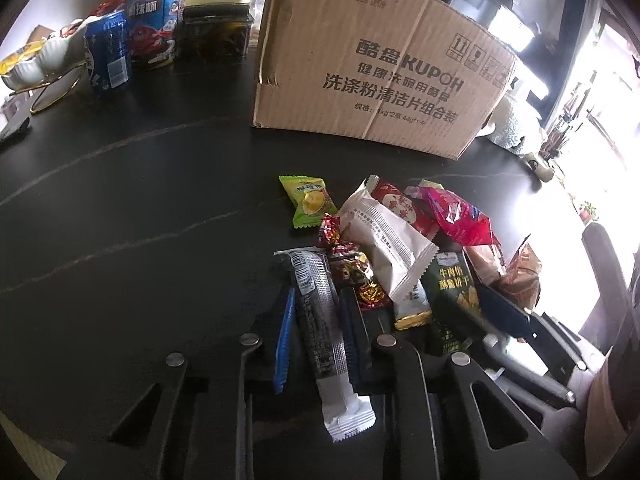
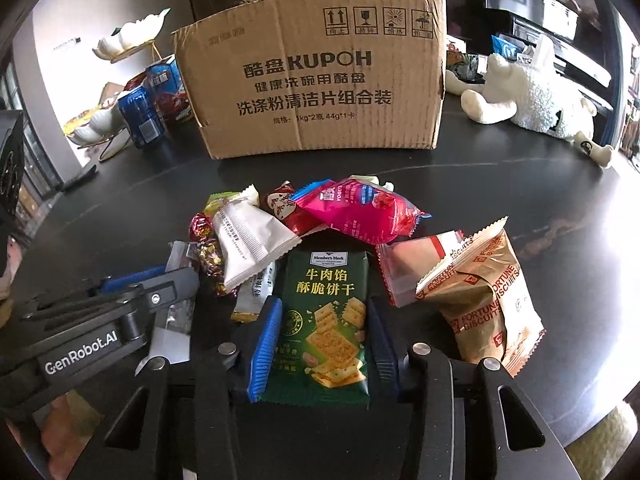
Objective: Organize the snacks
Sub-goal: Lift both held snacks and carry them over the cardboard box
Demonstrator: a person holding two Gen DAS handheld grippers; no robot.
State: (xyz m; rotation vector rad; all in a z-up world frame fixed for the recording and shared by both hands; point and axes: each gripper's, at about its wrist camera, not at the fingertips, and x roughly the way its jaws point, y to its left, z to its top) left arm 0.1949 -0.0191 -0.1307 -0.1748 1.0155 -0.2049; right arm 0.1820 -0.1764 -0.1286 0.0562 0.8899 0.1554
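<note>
My left tool point(image 1: 316, 320) pinches a silver-black snack bar point(image 1: 320, 320); my right tool point(image 2: 324, 332) clamps the green cracker packet point(image 2: 326, 320) — both on the desk point(image 1: 140, 220), before the cardboard box point(image 2: 316, 76), contents hidden.

Snack pile point(image 2: 320, 240) sits mid-table point(image 1: 120, 208), the carton point(image 2: 316, 76) standing right behind it. Left of the carton, a can point(image 2: 140, 118) in front of a box point(image 2: 168, 88). Right of the carton, a plush toy point(image 2: 532, 96) lies on its side.

KUPOH on box point(image 2: 312, 76), Member's Mark pkt point(image 2: 326, 320)
</note>
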